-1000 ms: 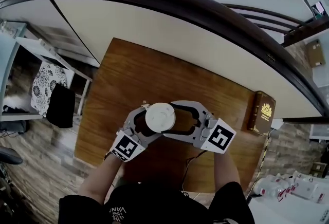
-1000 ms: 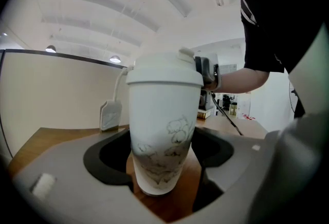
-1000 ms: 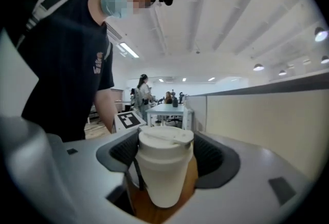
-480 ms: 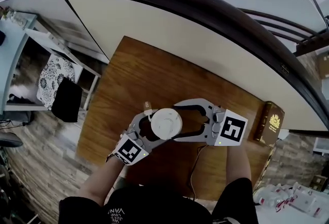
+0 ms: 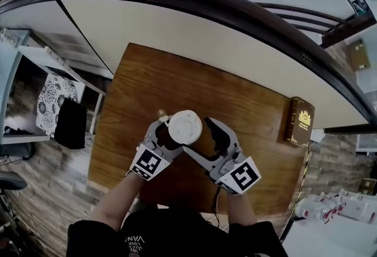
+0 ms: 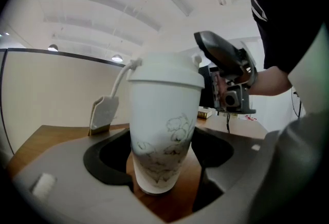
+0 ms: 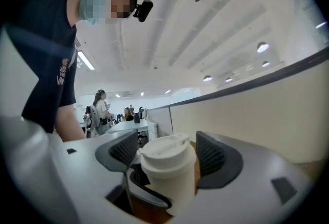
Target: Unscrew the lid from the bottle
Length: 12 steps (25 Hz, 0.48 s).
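Seen from above, a person stands at a small brown wooden table (image 5: 153, 85), holding a tool in each hand. A tall white tapered bottle (image 6: 162, 130) with a faint floral drawing on its side stands upright near the table's front edge. It is capped by a round white plastic lid (image 5: 185, 127).

The left tongs (image 5: 164, 138) are clamped on the lower body of the bottle, one grey jaw pressed against each side. Whether the bottle's base rests on the table cannot be told.

The right tongs (image 5: 200, 137) come in from the other side at lid height. Their ribbed jaws stand apart with the lid between them, and a gap shows on either side.

A small beige paper tag (image 6: 103, 113) hangs on a white string from under the lid's rim, on the side away from the person.

A dark brown book (image 5: 299, 122) with a gold emblem lies at the table's far right edge, well apart from the bottle.
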Each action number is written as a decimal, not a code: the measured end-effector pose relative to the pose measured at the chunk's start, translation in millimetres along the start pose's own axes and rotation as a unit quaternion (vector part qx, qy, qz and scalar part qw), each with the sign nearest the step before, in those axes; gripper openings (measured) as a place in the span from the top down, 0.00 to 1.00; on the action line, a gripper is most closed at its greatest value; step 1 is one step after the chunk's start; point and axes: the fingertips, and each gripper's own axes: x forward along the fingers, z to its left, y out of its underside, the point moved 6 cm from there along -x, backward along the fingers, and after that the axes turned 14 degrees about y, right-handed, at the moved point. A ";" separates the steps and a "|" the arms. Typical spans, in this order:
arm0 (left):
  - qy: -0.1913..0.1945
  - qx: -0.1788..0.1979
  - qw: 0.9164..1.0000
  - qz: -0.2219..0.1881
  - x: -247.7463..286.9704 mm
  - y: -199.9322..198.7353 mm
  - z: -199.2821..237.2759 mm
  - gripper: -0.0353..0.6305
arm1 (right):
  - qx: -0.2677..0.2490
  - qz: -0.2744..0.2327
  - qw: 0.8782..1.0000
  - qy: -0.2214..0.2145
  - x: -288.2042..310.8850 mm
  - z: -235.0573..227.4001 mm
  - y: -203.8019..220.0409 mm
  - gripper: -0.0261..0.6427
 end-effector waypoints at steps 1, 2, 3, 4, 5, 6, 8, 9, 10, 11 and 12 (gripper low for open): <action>0.000 -0.001 1.000 0.001 0.2 0.2 0.4 0.39 | 0.003 -0.005 1.000 0.015 2.3 6.6 -0.3 0.48; 0.000 -0.002 1.000 0.002 0.5 0.3 0.6 0.39 | 0.004 -0.009 1.000 0.029 5.3 12.3 -0.8 0.48; 0.000 -0.003 1.000 0.002 0.8 0.4 0.5 0.39 | 0.000 -0.011 0.999 0.042 8.4 16.3 -0.9 0.48; 0.001 -0.003 1.000 0.003 1.1 0.4 0.3 0.39 | -0.008 -0.008 0.998 0.055 11.2 18.5 -0.1 0.48; 0.001 -0.003 1.000 0.004 1.4 0.4 -0.2 0.39 | -0.016 -0.001 0.998 0.065 13.6 19.3 1.3 0.47; 0.002 -0.003 1.000 0.004 1.8 0.4 -0.6 0.39 | -0.023 0.007 0.997 0.074 15.6 19.0 2.6 0.47; 0.003 -0.004 1.000 0.005 2.4 0.3 -1.4 0.39 | -0.033 0.019 0.996 0.080 18.9 18.2 4.5 0.47; 0.002 -0.004 1.000 0.005 2.7 0.2 -1.7 0.39 | -0.037 0.022 0.996 0.080 20.2 18.1 4.8 0.47; 0.002 -0.004 1.000 0.004 2.9 0.1 -1.7 0.39 | -0.040 0.024 0.996 0.079 21.3 18.2 4.7 0.47; 0.001 -0.004 1.000 0.004 3.1 -0.1 -1.6 0.39 | -0.045 0.025 0.996 0.078 22.4 18.4 4.3 0.46; 0.000 -0.004 1.000 0.003 3.3 -0.2 -1.4 0.39 | -0.054 0.027 0.995 0.077 23.5 18.7 3.8 0.46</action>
